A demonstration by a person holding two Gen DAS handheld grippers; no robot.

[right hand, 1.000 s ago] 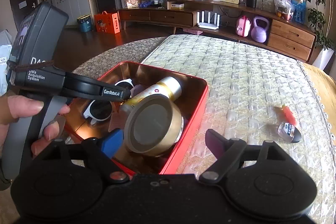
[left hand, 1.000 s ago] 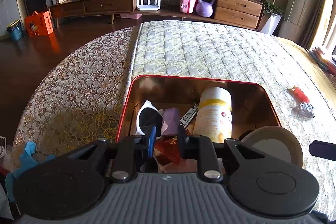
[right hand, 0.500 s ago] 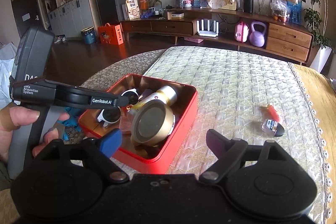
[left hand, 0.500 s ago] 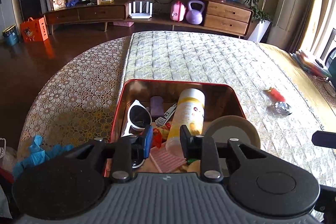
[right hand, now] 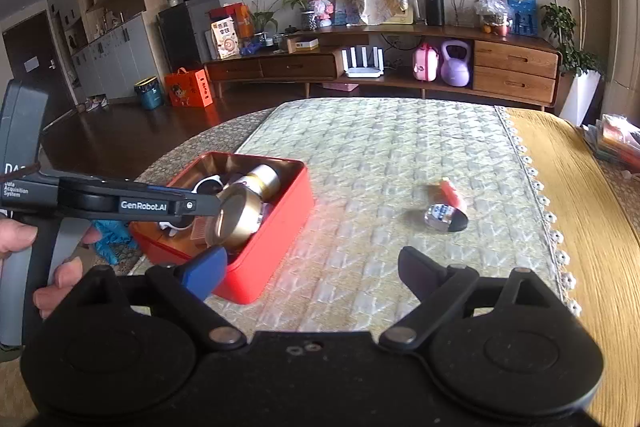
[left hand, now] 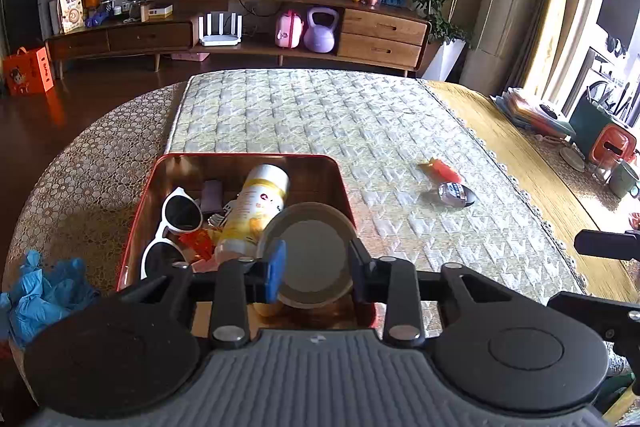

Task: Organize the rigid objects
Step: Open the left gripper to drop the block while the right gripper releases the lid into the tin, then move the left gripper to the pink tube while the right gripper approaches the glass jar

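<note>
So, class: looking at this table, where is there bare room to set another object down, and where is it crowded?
Bare quilted mat lies beyond the red tin toward the table's far edge, and between the tin and the two small items, a red piece and a small clear piece. The tin is crowded: sunglasses, bottle and round gold tin fill it.

Tin on tabletop, 12 o'clock from my left tool: sunglasses left, bottle centre, round can nearest. Two small items at 2 o'clock, apart.
</note>
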